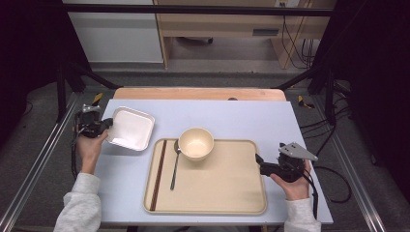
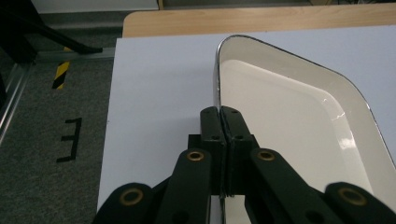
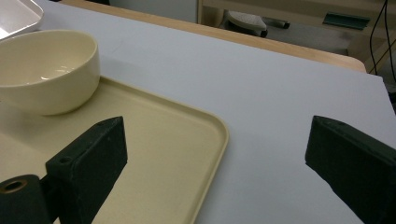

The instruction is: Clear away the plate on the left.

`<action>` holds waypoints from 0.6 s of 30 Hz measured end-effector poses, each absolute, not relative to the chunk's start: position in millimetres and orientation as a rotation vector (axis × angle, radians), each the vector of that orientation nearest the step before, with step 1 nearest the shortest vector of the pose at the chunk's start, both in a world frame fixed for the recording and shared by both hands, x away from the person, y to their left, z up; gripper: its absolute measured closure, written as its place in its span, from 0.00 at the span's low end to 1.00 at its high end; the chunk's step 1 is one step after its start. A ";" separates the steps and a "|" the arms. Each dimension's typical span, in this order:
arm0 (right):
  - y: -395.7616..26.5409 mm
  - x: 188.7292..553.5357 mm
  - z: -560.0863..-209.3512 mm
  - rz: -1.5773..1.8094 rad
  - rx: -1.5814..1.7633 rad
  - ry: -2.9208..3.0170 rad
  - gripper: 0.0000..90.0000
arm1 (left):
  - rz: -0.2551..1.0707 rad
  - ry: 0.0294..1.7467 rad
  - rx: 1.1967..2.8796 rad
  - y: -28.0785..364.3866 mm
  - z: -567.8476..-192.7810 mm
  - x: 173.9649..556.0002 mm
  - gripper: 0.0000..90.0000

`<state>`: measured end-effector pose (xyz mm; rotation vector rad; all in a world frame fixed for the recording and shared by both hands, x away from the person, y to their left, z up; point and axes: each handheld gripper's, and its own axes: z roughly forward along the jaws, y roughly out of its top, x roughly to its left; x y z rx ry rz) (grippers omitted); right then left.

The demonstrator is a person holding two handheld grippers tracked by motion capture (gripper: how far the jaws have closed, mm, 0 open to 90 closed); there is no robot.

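A white square plate [image 1: 130,128] is at the left of the pale blue table top, and my left gripper [image 1: 109,126] is shut on its near left rim. In the left gripper view the black jaws [image 2: 220,116] pinch the thin rim, with the plate [image 2: 289,107] spreading away to the right. A beige tray [image 1: 217,193] holds a cream bowl [image 1: 196,143], a spoon [image 1: 174,166] and dark chopsticks [image 1: 158,174]. My right gripper [image 1: 258,159] hovers open at the tray's right edge. In its own view the gripper [image 3: 217,133] straddles the tray's corner [image 3: 205,126] with nothing between the jaws, and the bowl [image 3: 46,70] is far left.
The pale blue table top [image 1: 241,116] lies on a wooden table whose far edge [image 1: 198,93] shows behind it. Black frame posts stand at both sides. Cables trail on the floor at the right [image 1: 333,179].
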<state>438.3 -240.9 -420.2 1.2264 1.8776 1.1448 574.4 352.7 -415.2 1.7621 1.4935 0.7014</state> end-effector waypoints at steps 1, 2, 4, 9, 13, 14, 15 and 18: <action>-241.0 438.2 -420.1 1.144 1.226 1.877 0.06 | 0.712 1.485 1.757 352.3 -412.5 572.3 0.99; -241.0 438.2 -420.0 1.145 1.226 1.876 0.06 | 0.725 1.475 1.752 351.8 -408.9 569.6 0.99; -240.8 438.2 -420.0 1.147 1.225 1.877 0.06 | 0.744 1.459 1.739 351.4 -403.9 565.4 0.99; -240.8 438.0 -419.8 1.148 1.223 1.876 0.06 | 0.798 1.419 1.673 352.7 -388.2 551.3 0.99; -241.0 437.4 -419.2 1.148 1.222 1.875 0.06 | 0.834 1.373 1.632 352.3 -376.5 536.8 0.99; -240.9 437.2 -419.1 1.147 1.224 1.874 0.06 | 0.843 1.365 1.622 352.1 -373.8 532.8 0.99; -240.9 437.2 -419.0 1.147 1.224 1.874 0.06 | 0.851 1.355 1.613 351.7 -371.4 529.1 0.99; -241.0 437.0 -418.9 1.147 1.222 1.873 0.06 | 0.869 1.321 1.591 349.7 -364.9 516.9 0.99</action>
